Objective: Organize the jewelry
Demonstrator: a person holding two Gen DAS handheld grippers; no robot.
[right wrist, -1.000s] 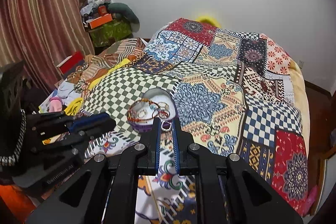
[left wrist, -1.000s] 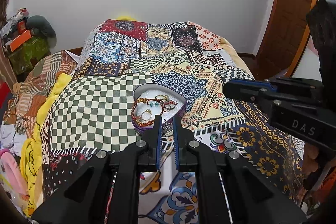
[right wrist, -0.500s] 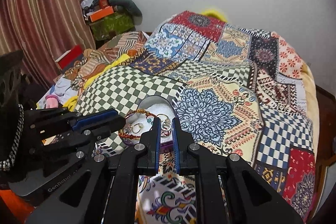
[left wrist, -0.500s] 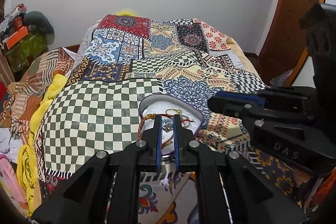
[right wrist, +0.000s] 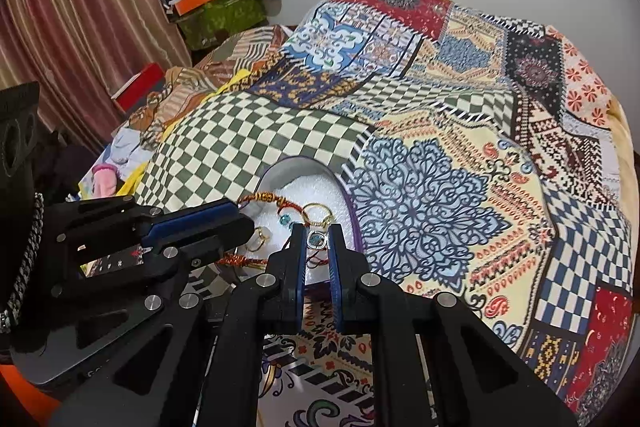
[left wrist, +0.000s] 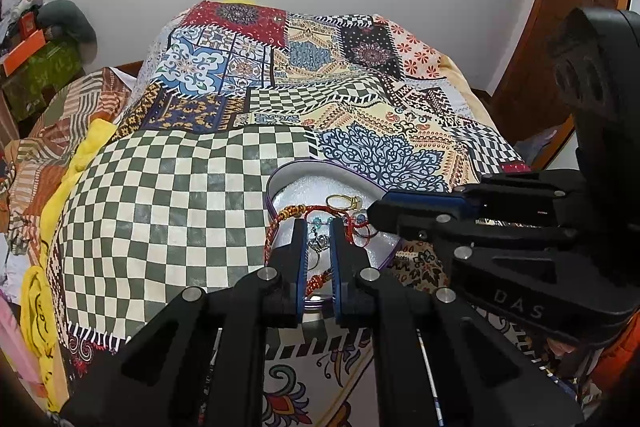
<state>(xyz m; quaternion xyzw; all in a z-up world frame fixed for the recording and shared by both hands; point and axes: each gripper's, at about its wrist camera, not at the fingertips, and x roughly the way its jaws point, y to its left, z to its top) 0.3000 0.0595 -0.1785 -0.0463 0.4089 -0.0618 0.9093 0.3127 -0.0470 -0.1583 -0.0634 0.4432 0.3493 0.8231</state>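
Note:
A heart-shaped tin [left wrist: 275, 183] [right wrist: 353, 205] with a purple rim and white lining lies on the bed. In it are a red-and-gold corded bracelet [left wrist: 289, 213] [right wrist: 264, 195], a gold ring [left wrist: 344, 202] [right wrist: 316, 210], blue beads [right wrist: 285, 220] and a square silver pendant [right wrist: 318, 239]. My left gripper [left wrist: 319, 223] [right wrist: 246, 223] hangs over the tin's near side, shut, with nothing pinched. My right gripper [right wrist: 318, 227] [left wrist: 375, 215] reaches over the tin's right half, also shut and holding nothing. The two tips stand close together above the jewelry.
A patchwork bedspread [left wrist: 168, 211] covers the whole bed. Heaped clothes and yellow cloth [left wrist: 48, 195] line its left side. Boxes [right wrist: 208, 3] are stacked by the striped curtain [right wrist: 80, 7]. A wooden door [left wrist: 560, 39] stands at the right.
Both grippers have come forward and down toward the tin, which looks larger and now lies under their tips. They have drawn closer together. The jaws have stayed shut.

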